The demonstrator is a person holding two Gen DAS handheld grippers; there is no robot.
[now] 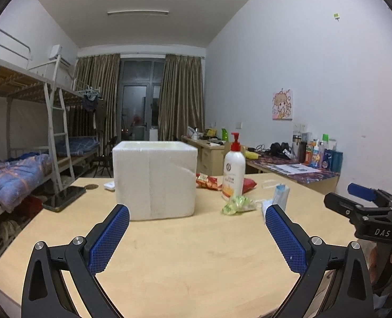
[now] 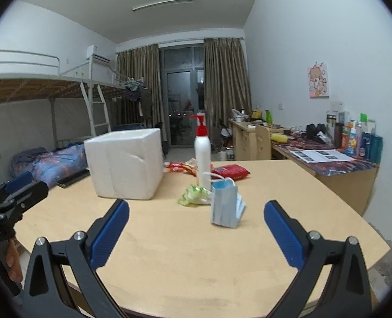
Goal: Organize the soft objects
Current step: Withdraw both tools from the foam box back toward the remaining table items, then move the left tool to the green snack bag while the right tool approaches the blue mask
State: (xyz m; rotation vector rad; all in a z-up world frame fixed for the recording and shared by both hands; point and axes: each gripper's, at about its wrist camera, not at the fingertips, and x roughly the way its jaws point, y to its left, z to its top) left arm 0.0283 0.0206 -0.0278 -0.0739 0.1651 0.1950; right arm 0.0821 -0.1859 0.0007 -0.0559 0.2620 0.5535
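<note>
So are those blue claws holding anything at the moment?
No. The left gripper and right gripper are both open and empty above the table.

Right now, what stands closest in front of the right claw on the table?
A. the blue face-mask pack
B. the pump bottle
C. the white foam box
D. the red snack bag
A: in the right wrist view the blue face-mask pack stands nearest the open right claw, ahead of the pump bottle.
</note>
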